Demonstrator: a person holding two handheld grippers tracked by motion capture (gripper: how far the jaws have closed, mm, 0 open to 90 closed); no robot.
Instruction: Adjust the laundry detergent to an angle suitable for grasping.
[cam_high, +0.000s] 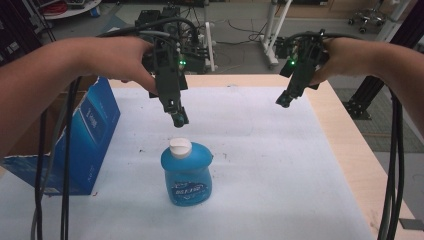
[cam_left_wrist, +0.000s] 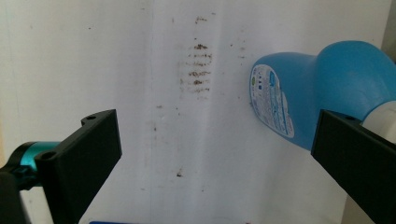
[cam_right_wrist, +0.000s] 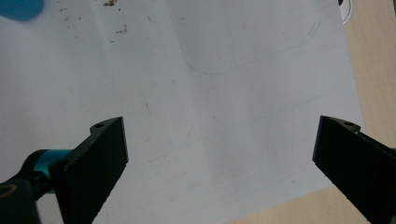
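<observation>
The blue bottle (cam_high: 186, 174) stands upright on the white sheet (cam_high: 270, 150), at about six o'clock from the table's middle, its white cap (cam_high: 180, 148) on top. The left gripper (cam_high: 177, 117) hangs just above it at twelve o'clock, jaws wide apart and empty. The right gripper (cam_high: 283, 100), at two o'clock, is likewise spread and empty. A blue box (cam_high: 92, 135) stands at nine o'clock. A descent off-centre would likely clip the cap and tip the bottle.
</observation>
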